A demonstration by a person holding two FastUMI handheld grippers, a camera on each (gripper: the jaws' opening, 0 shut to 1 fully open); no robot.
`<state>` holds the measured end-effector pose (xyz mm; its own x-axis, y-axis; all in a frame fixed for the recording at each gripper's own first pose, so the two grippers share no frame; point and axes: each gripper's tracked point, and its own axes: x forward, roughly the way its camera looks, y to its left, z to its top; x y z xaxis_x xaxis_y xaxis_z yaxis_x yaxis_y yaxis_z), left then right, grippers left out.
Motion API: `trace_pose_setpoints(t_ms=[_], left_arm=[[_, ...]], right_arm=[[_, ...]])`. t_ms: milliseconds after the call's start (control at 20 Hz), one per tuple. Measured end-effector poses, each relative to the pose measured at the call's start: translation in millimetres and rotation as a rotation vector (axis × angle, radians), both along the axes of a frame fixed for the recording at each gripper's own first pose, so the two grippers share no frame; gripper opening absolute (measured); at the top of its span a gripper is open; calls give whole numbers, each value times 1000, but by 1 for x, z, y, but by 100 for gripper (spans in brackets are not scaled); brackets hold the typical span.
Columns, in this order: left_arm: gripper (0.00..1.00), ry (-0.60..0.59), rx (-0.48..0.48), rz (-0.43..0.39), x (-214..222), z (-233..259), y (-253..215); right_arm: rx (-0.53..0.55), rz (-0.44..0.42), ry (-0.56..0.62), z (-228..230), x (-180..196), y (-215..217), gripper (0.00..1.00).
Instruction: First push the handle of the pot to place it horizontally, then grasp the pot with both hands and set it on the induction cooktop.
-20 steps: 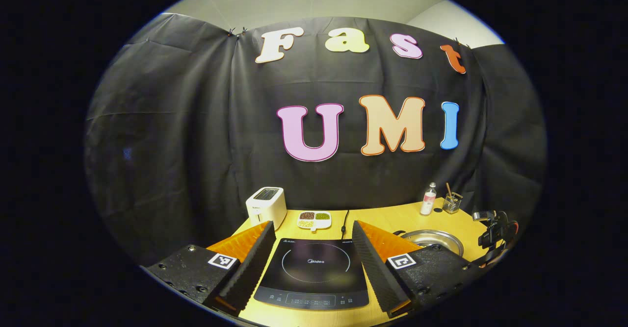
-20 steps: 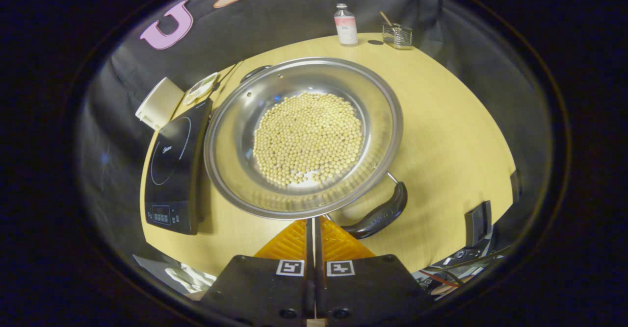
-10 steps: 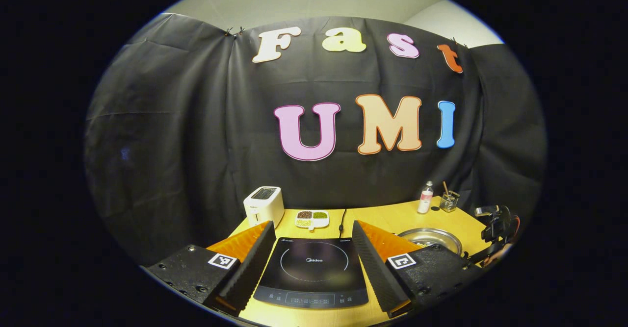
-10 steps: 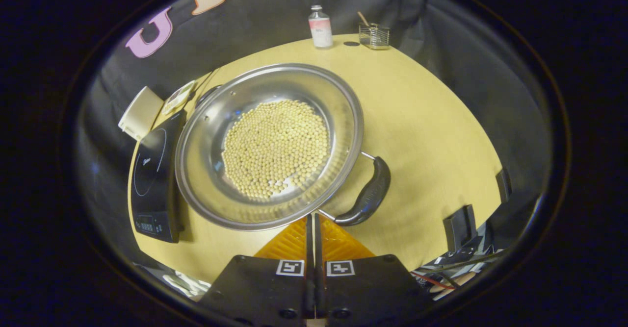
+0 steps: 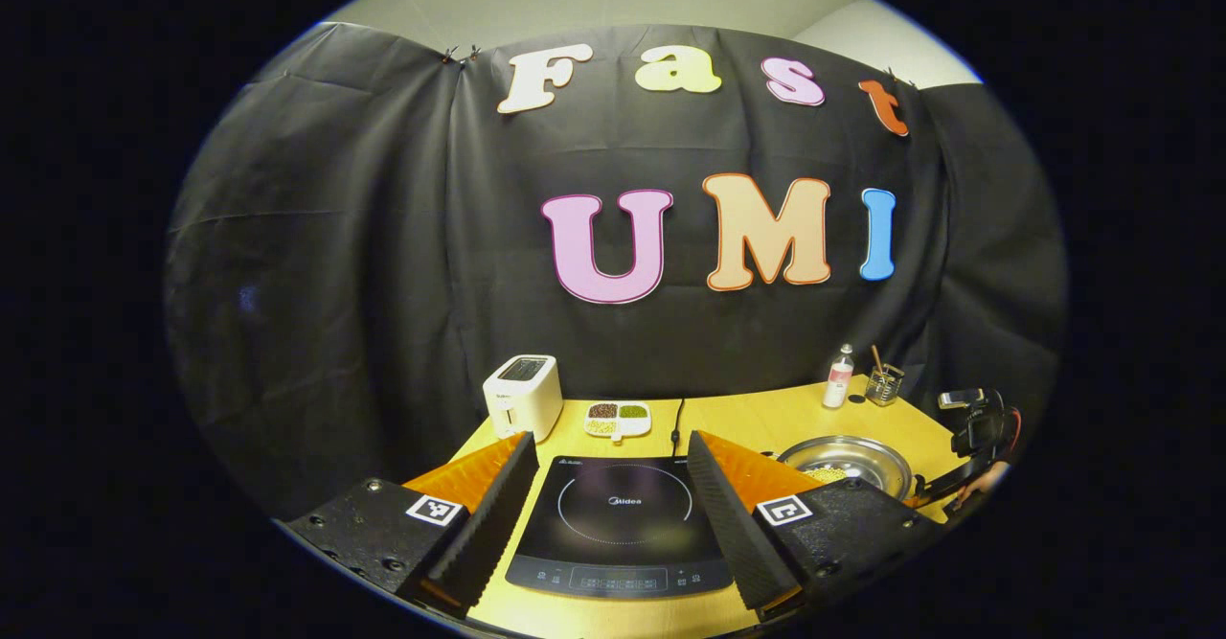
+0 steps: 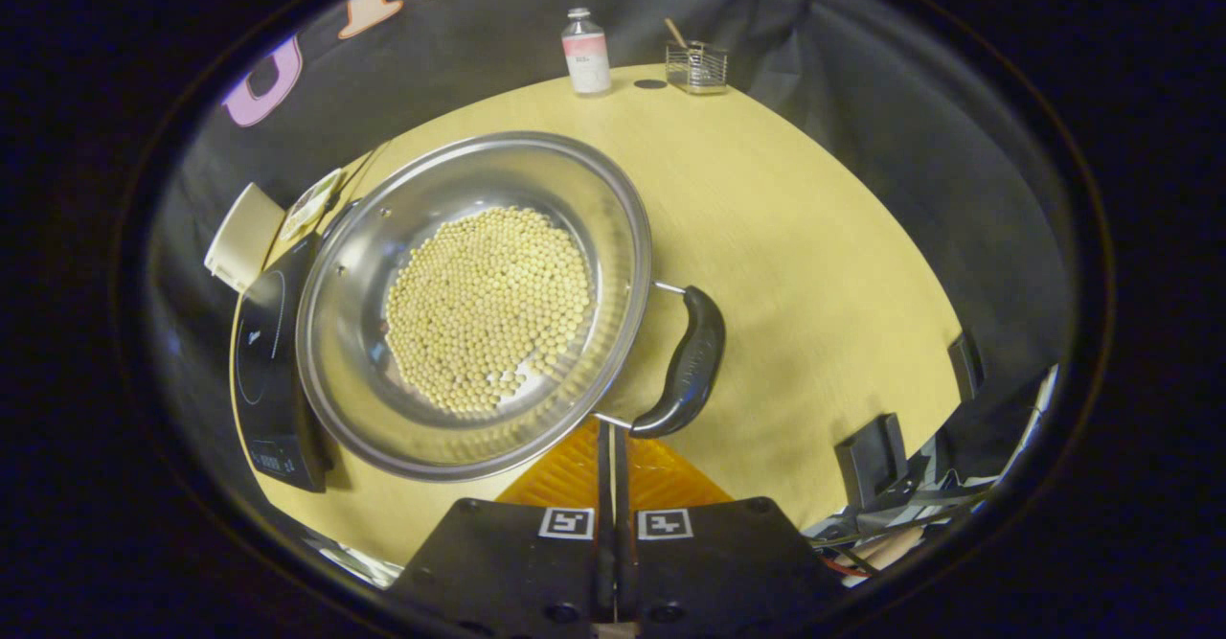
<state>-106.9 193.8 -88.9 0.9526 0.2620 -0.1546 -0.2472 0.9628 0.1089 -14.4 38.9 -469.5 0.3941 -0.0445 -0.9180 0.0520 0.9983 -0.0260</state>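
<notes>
A steel pot [image 6: 450,179] holding soybeans [image 6: 484,308] sits on the wooden table [image 6: 814,237], right beside the black induction cooktop [image 6: 266,371]. Its black side handle [image 6: 688,363] points to the pot's right. My right gripper [image 6: 613,428] is shut with nothing in it, and its tips touch the near end of that handle. In the left gripper view my left gripper [image 5: 613,505] is open and hovers over the near side of the cooktop [image 5: 623,514]. The pot [image 5: 867,457] lies to its right, with the right gripper [image 5: 977,428] beyond.
A white toaster [image 5: 522,395] and a divided dish of beans [image 5: 618,419] stand behind the cooktop. At the table's far edge are a small bottle [image 6: 586,37] and a glass with a stick [image 6: 696,66]. A black stand [image 6: 867,447] sits near the front right edge.
The pot has turned: its handle swung from the front of the right gripper view round to the pot's right side, and the pot slid toward the cooktop. The left gripper barely moved.
</notes>
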Motion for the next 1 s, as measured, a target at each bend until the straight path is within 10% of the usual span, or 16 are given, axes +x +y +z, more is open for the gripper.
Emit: trace_pose_setpoints(t_ms=[1000], left_arm=[[96,25,-106,20,45,-11,-40]], right_arm=[[-2,19,26,6,54,-33,2]])
